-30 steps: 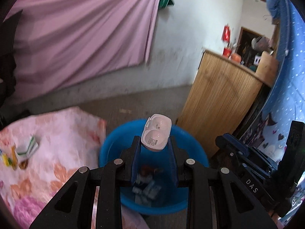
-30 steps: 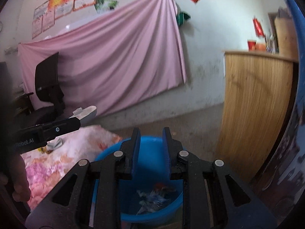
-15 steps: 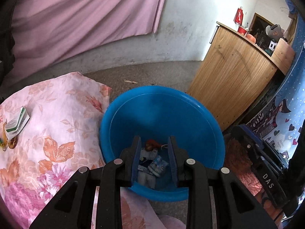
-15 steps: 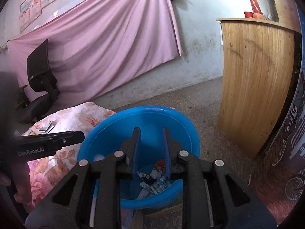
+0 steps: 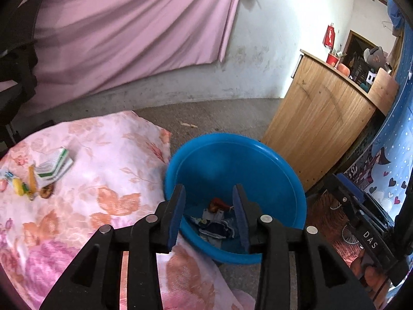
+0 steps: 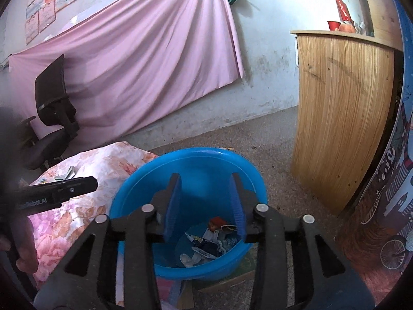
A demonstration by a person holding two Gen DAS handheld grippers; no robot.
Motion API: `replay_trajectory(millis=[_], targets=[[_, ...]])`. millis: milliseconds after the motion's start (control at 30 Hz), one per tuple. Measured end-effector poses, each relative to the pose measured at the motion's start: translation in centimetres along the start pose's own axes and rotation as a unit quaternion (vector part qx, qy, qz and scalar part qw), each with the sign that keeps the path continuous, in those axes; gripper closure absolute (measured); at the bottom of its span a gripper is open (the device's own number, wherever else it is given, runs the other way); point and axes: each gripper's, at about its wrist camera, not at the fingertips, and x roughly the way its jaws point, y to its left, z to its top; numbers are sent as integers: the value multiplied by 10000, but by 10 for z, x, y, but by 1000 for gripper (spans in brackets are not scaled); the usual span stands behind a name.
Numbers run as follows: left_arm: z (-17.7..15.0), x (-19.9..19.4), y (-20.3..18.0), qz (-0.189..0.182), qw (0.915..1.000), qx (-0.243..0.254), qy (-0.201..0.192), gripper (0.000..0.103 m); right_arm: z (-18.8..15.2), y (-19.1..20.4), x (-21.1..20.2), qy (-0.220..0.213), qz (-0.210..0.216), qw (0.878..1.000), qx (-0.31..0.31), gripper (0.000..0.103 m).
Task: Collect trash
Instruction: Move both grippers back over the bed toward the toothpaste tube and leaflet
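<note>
Nearest to us, our left claw (image 5: 209,214) hangs over the near edge of the blue basin (image 5: 273,160); its jaws are opening and nothing sits between them. Our right claw (image 6: 205,206) hovers over the same basin (image 6: 129,201), jaws likewise opening and empty. Both hands are free, so we judge a drop into the basin to be finished.

Down in the basin's bottom lies the collected trash (image 6: 209,242): crumpled wrappers, a white scrap, something red on top. That part of the job looks done.

Further out, to the left of the basin, the flowered cloth (image 5: 108,160) covers a low surface that touches the basin's side. Near its far left edge we still see litter: a folded green-and-white packet (image 5: 53,166), and just beside it a cluster of small yellow wrappers (image 5: 24,184) with a brown bit next to them. These are well apart from the basin and not yet collected. In the right wrist view a pale scrap shows on the cloth's far edge too.

So we reckon the task is partly done, with several pieces left on the cloth; reaching left for them seems the next need.
</note>
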Motion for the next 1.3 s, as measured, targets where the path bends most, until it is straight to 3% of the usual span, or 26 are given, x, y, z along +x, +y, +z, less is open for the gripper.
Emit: replay_trajectory(millis=[200,267,333,767,1300], targets=[[-2,-36,13,205,9990,-131,-374,39,6,13,-12,-66,-17,10000,42,21],[-3,-50,19,293,9981,-196,-502,20,7,17,-15,-75,-4,9999,66,13],[-5,-64,25,334,9965,-291,-714,7,10,24,-21,-129,62,9999,83,3],[-29,-171,63,1017,9714,-269,-2130,2,31,87,-66,-789,400,9960,-124,0],[-74,-274,135,1954,9280,-500,-3131,2,43,190,-119,-1994,1031,9718,-721,0]])
